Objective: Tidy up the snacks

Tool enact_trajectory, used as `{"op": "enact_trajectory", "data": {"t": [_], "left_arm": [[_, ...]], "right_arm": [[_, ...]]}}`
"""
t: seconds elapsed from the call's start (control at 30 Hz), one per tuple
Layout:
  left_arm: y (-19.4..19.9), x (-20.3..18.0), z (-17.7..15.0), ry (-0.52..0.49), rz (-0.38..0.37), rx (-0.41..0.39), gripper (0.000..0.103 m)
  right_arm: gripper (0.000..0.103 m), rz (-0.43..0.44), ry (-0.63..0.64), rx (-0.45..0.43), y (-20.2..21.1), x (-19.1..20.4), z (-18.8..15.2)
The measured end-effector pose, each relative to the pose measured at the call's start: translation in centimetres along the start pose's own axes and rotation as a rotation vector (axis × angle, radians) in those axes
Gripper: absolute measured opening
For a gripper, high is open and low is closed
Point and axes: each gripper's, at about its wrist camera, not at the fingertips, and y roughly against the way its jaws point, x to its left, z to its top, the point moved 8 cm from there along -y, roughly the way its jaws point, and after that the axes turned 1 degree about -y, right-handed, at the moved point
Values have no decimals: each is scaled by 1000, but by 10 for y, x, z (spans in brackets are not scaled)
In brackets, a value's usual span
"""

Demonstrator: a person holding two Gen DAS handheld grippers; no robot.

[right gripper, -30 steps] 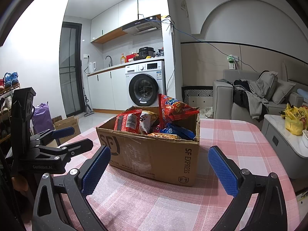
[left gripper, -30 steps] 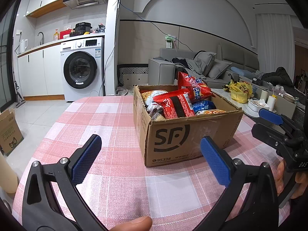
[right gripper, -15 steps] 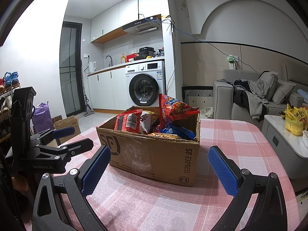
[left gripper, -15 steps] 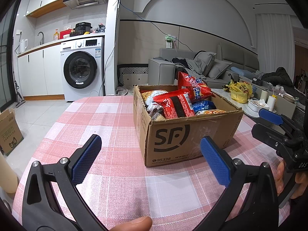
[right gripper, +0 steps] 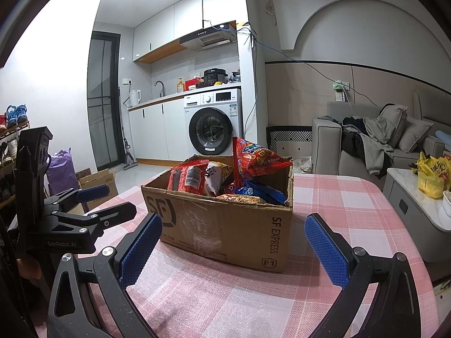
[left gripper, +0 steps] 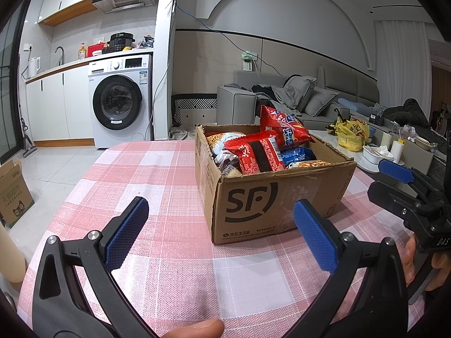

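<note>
So the cardboard box [left gripper: 270, 197] is sitting on the pink checked tablecloth [left gripper: 157, 174], stuffed with snack bags, including a red packet [left gripper: 258, 155] lying on top and a red chip bag [left gripper: 283, 128] sticking up at the back edge. The left gripper [left gripper: 222, 231] is hovering low in front of the box with its blue pads spread wide, gripping nothing. The right gripper [right gripper: 234, 248] is doing the same thing from the other corner, fingers wide apart, not touching the box.
</note>
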Motion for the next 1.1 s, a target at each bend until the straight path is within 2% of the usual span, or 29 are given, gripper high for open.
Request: {"op": "enact_trajectory", "data": {"t": [1.1], "left_arm": [[-3,-1,1,-5,3,-3,103]], "right_arm": [[103,0,-1,1,0,0,0]]}}
